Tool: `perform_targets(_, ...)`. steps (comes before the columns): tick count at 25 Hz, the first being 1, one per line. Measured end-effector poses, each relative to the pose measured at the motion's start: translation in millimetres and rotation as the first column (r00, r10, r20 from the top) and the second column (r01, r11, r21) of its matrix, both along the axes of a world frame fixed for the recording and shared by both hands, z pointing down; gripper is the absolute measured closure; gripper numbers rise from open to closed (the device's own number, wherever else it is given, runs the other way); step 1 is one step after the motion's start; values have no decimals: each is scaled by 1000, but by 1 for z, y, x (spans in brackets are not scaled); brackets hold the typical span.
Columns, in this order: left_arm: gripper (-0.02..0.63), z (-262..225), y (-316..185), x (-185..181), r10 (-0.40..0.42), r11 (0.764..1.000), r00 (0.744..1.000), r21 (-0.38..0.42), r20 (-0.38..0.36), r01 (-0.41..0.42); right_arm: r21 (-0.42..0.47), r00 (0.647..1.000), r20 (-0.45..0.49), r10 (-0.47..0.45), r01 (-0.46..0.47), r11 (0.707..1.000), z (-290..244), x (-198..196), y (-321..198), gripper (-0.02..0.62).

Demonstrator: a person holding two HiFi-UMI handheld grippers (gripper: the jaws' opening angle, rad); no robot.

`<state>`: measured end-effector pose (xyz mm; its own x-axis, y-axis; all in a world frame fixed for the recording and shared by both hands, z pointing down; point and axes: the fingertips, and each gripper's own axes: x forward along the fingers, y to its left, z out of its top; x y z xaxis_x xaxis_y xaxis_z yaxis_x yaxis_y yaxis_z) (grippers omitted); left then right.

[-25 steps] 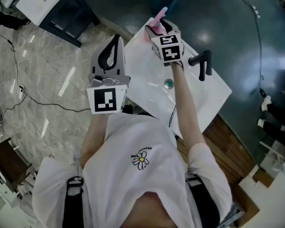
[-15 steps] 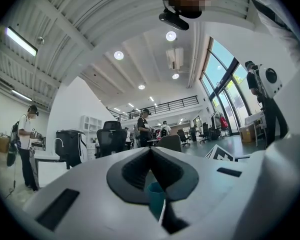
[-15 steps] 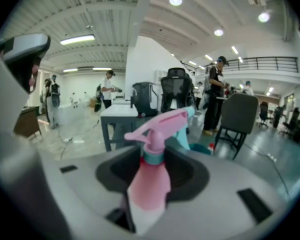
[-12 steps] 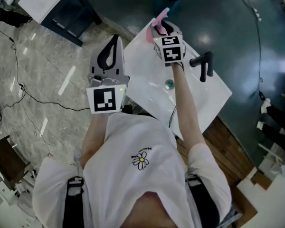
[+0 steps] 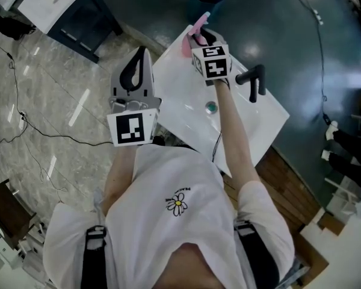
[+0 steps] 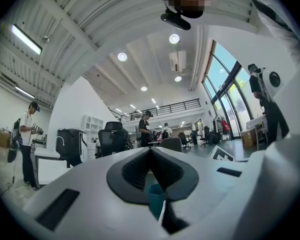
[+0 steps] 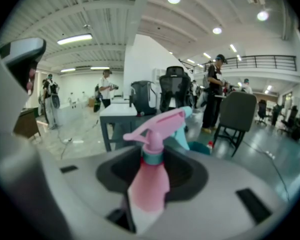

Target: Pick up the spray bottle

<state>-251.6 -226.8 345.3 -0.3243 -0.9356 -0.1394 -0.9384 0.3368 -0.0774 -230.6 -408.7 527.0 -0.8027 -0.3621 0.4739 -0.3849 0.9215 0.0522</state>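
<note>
A white table (image 5: pixel 253 116) lay below. The left gripper (image 5: pixel 142 52) hung beside its left edge, jaws together and empty. The right gripper (image 5: pixel 200 39) had just been closing its jaws and clamped the pink spray bottle (image 7: pixel 149 184) at the table's far corner.

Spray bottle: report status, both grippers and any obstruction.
Right gripper has just been closing, jaws on the pink spray bottle. Left gripper shut, empty, beside the table. Nothing blocking the lift.
</note>
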Motion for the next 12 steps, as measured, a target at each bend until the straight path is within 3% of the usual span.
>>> perform_targets(7, 588, -4, -1, 4, 32, 999, 999, 16, -6, -32, 44, 999, 32, 20, -22, 999, -23, 9, 5, 436)
perform_targets(12, 588, -9, -3, 9, 61, 998, 998, 32, -6, -61, 36, 993, 115, 30, -34, 999, -49, 20, 18, 440)
